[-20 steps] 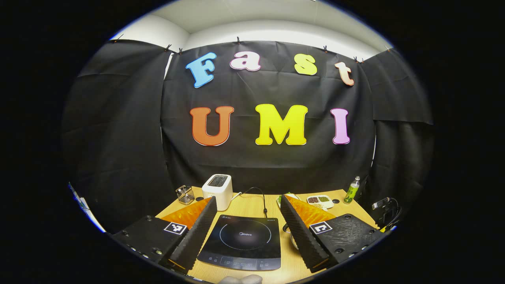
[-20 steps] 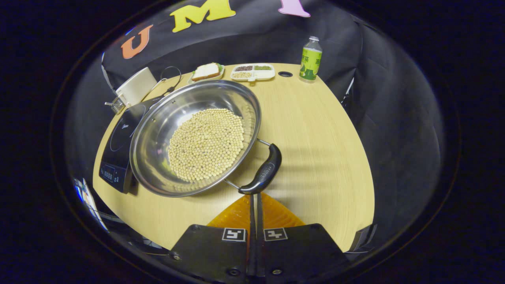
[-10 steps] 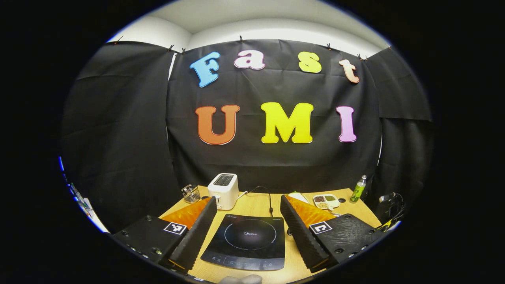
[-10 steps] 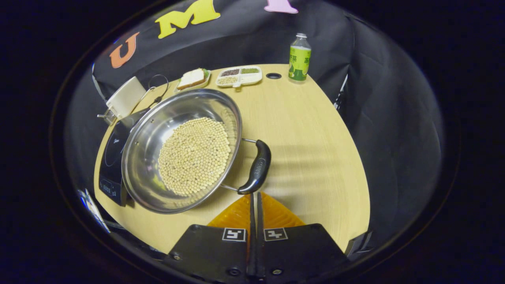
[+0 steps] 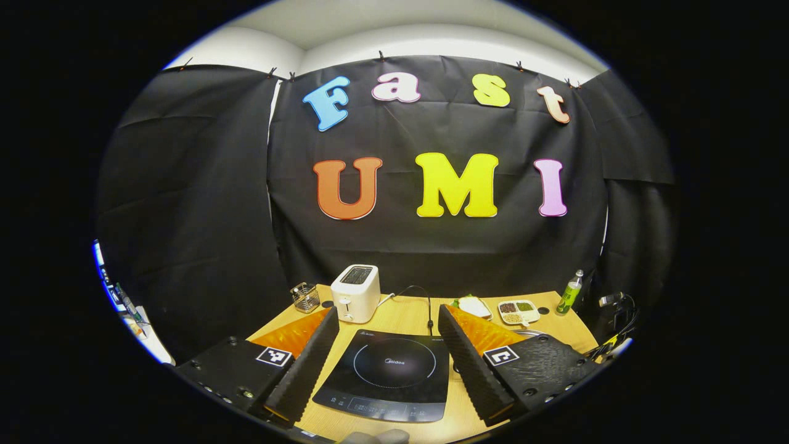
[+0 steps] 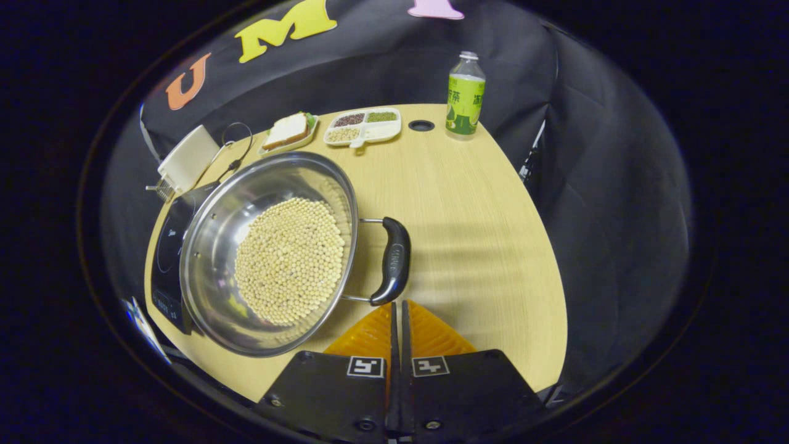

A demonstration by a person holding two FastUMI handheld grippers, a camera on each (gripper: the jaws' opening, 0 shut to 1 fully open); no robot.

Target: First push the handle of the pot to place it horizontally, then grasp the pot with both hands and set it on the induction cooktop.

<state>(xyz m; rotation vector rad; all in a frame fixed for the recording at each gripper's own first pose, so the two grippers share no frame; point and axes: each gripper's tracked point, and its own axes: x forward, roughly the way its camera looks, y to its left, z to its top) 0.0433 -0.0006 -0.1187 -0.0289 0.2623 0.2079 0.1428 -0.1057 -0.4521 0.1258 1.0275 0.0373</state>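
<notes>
right gripper [image 6: 397, 303] pressed together, tips nudging pot handle [image 6: 394, 260] at 3 o'clock of bean-filled steel pot [image 6: 216, 246] to level it; left gripper [image 5: 387, 357] spread, waiting above induction cooktop [image 5: 388, 376]

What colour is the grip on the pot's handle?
Black, on the pot handle; clearest in the right gripper view.

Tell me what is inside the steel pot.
The pot holds a round heap of pale dried beans covering most of its bottom; bare steel shows around them. The bottom beneath the beans is hidden.
</notes>
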